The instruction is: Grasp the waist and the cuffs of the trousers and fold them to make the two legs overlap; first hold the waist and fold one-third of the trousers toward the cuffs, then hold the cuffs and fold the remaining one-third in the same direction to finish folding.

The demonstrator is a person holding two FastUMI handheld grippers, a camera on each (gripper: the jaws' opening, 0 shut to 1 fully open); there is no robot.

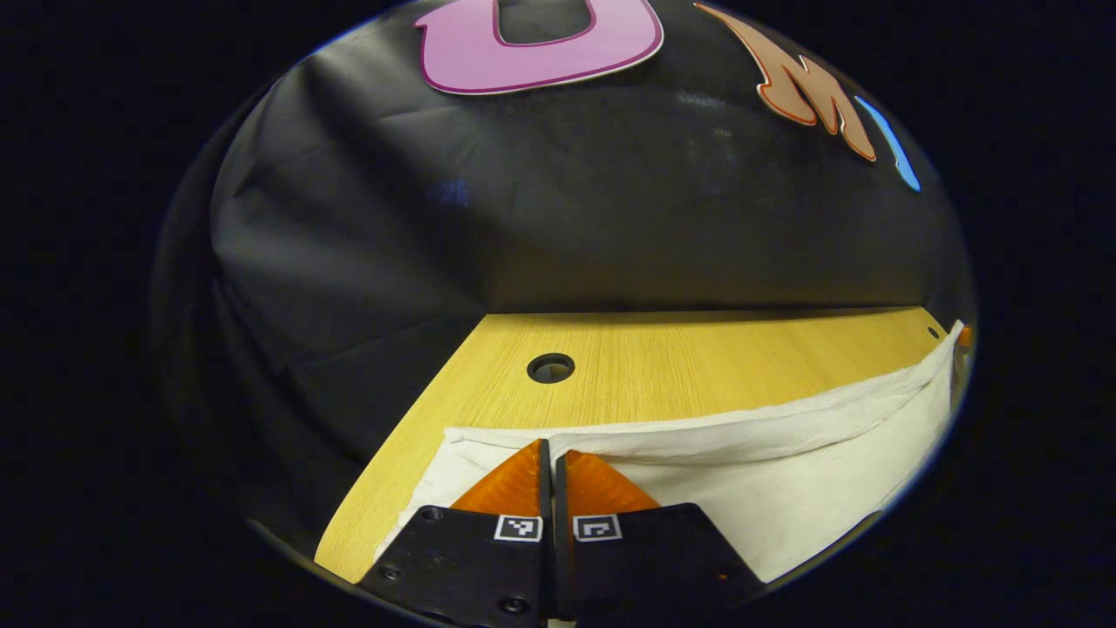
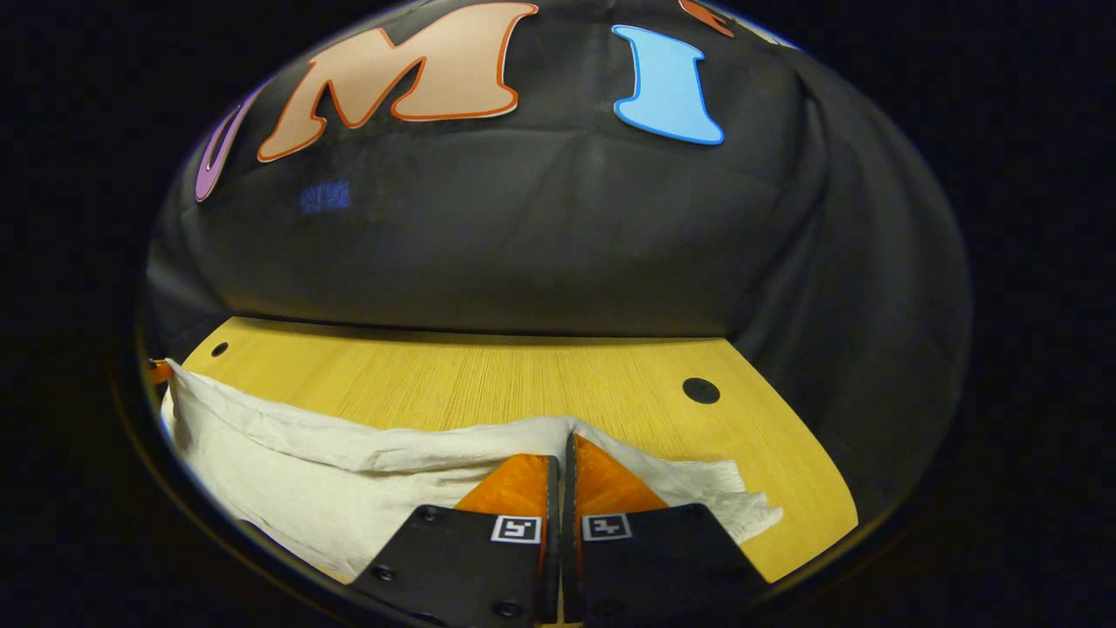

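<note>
Two grippers are mine here, and both have their fingers pressed together on cloth: the left gripper (image 1: pixel 548 458) pinches one end of the raised fold of the trousers (image 1: pixel 811 471), the right gripper (image 2: pixel 565 453) pinches the other end of the same white fabric, where a ragged corner spills past my fingertips toward the worktop's right edge. Between my two holds the trousers run as one long band, its upper edge doubled and rumpled, lying along the near side of the worktop (image 1: pixel 697 366); the far side is bare wood with a round cable hole (image 1: pixel 550 368) toward the left corner and another hole (image 2: pixel 701 390) toward the right. I cannot tell which end is waist and which is cuffs. I judge this as the first step, laying one leg over the other along the length. Next I should carry both ends together, level and taut, then set the edge down squarely on the lower leg.
</note>
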